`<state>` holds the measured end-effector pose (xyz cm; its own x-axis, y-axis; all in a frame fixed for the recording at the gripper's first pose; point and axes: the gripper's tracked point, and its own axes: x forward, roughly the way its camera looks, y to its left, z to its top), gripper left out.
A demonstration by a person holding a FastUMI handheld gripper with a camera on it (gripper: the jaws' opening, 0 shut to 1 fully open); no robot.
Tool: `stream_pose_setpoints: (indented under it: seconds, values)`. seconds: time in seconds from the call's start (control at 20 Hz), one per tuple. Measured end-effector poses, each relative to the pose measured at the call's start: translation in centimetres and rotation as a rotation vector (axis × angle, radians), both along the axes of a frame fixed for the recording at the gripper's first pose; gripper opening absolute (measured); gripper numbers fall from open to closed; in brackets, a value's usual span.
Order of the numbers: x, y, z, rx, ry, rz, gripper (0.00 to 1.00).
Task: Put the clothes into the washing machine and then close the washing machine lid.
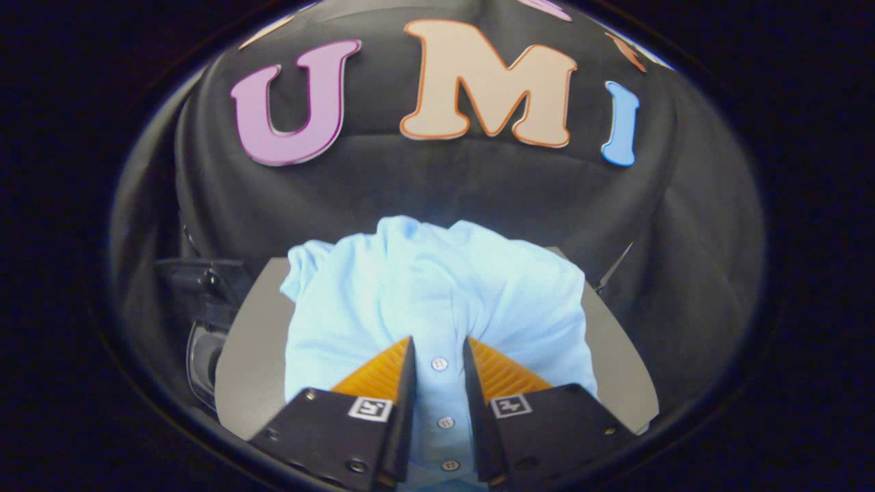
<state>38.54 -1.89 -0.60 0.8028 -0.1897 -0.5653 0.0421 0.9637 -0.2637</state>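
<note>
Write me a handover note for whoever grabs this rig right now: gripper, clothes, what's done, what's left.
Gripper: fingers closed on a fold of the light blue shirt, pinching its buttoned placket between them.
Shirt: bunched in a heap on the grey surface, spreading ahead of the fingers and to both sides.
Done: shirt gripped, apparently not yet lifted.
Left: carry the shirt into the washing machine, release, close the lid.

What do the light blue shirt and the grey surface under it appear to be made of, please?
Light blue shirt: soft woven or knit cloth, matte, judging by folds and a buttoned placket pinched in the gripper. Grey surface: smooth, matte, flat; probably plastic or painted board.
</note>
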Motion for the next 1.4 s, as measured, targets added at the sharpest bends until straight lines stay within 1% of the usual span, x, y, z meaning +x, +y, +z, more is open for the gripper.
stream_pose_setpoints:
  seconds: [0.1,0.15,0.2,0.25,0.35,0.45,0.55,0.6,0.65,0.75,0.85,0.9,1.05,1.2,1.4]
  values:
    - [-0.3,0.2,0.4,-0.087,-0.007,0.008,0.09]
    - [-1.0,1.1,0.2,-0.105,0.013,0.045,0.06]
    - [-0.8,1.7,0.3,-0.099,-0.014,0.088,0.03]
    - [-1.0,1.6,0.4,-0.06,-0.033,0.066,0.01]
    - [-1.1,2.0,0.6,0.066,-0.101,0.042,0.01]
    - [-1.2,2.9,1.2,0.181,-0.118,0.045,0.0]
    - [-0.6,4.0,4.0,0.277,-0.193,0.056,0.01]
    - [-1.1,4.8,5.2,0.314,-0.21,0.061,0.0]
    - [-1.4,5.5,6.5,0.325,-0.23,0.069,0.0]
    - [-1.9,6.2,8.4,0.304,-0.237,0.089,0.0]
    - [-2.8,8.1,10.6,0.284,-0.263,0.125,0.0]
    - [-3.9,9.6,11.6,0.295,-0.289,0.143,0.0]
    - [-4.5,14.1,14.0,0.346,-0.317,0.207,0.0]
    - [-5.2,19.9,14.6,0.405,-0.32,0.303,0.0]
    - [-5.9,27.7,14.6,0.433,-0.33,0.424,0.0]
